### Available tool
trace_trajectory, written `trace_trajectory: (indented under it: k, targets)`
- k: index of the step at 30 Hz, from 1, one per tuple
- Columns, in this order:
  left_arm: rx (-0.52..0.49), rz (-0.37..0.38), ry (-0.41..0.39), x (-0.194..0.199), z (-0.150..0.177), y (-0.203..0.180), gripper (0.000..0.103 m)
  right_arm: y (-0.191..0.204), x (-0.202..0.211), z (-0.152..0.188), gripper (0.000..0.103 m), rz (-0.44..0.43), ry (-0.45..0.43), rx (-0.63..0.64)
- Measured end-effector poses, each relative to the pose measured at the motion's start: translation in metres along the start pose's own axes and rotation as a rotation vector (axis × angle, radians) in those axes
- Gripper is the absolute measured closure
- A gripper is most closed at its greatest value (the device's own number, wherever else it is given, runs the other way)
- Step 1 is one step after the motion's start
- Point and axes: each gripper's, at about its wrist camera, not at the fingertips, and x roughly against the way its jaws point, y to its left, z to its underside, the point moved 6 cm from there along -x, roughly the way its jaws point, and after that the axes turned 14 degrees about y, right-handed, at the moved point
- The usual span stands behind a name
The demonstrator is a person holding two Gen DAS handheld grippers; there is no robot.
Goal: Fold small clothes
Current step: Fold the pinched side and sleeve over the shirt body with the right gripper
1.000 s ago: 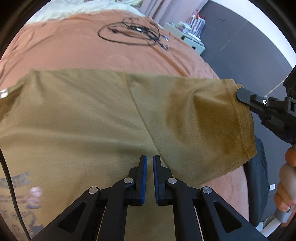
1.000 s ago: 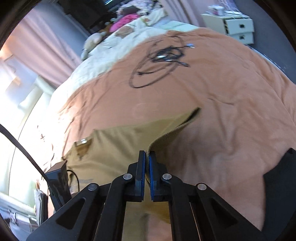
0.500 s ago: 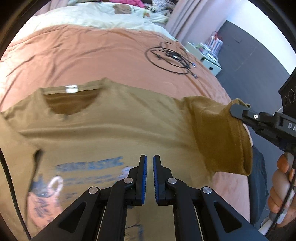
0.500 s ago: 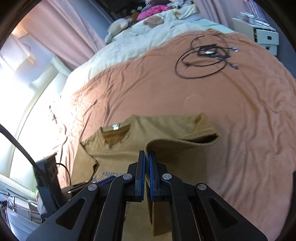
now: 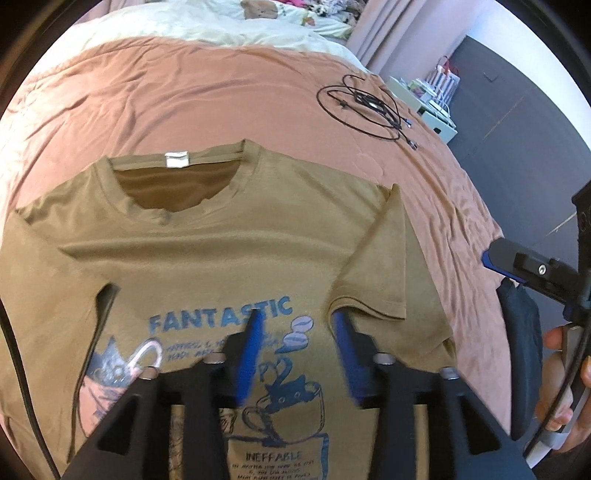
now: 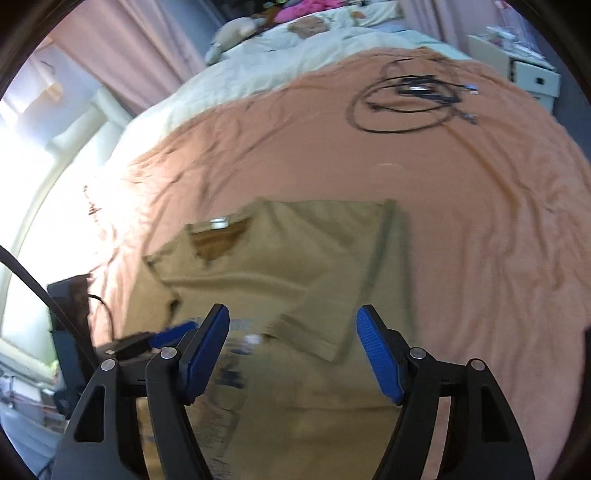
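Observation:
A tan T-shirt [image 5: 229, 236] with a blue "FANTASTIC" print lies face up on the orange bedspread [image 5: 184, 96]. Its right sleeve [image 5: 380, 269] is folded inward over the chest. It also shows in the right wrist view [image 6: 295, 266], with the folded sleeve [image 6: 332, 317]. My left gripper [image 5: 295, 332] is open and empty just above the print. My right gripper [image 6: 291, 332] is open and empty above the folded sleeve; it appears at the right edge of the left wrist view [image 5: 524, 266].
A coil of black cables [image 5: 365, 107] lies on the bedspread beyond the shirt, also in the right wrist view [image 6: 410, 99]. A cream duvet [image 5: 207, 22] lies at the head of the bed. White drawers [image 6: 532, 70] stand beside the bed. A dark garment [image 5: 521, 354] lies at the right edge.
Both grippers were shut, the right one on the sleeve. The right gripper carried the sleeve inward, let it go and opened; the left gripper opened too. The sleeve now lies folded on the chest.

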Motion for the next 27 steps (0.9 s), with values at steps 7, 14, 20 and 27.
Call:
trace_trajectory:
  k: [7, 14, 20, 27]
  targets:
    - [-0.125, -0.046, 0.045, -0.035, -0.006, -0.033, 0.052, -0.039, -0.041, 0.037, 0.062, 0.071, 0.087, -0.062]
    - [-0.256, -0.175, 0.071, -0.068, -0.01, -0.053, 0.052, -0.059, -0.068, 0.051, 0.08, 0.082, 0.137, -0.088]
    - [-0.213, -0.224, 0.041, -0.072, -0.025, -0.038, 0.061, -0.06, -0.071, 0.044, 0.081, 0.077, 0.134, -0.091]
    - [-0.024, -0.306, -0.01, -0.047, -0.051, 0.019, 0.078, -0.064, -0.072, 0.052, 0.084, 0.062, 0.117, -0.087]
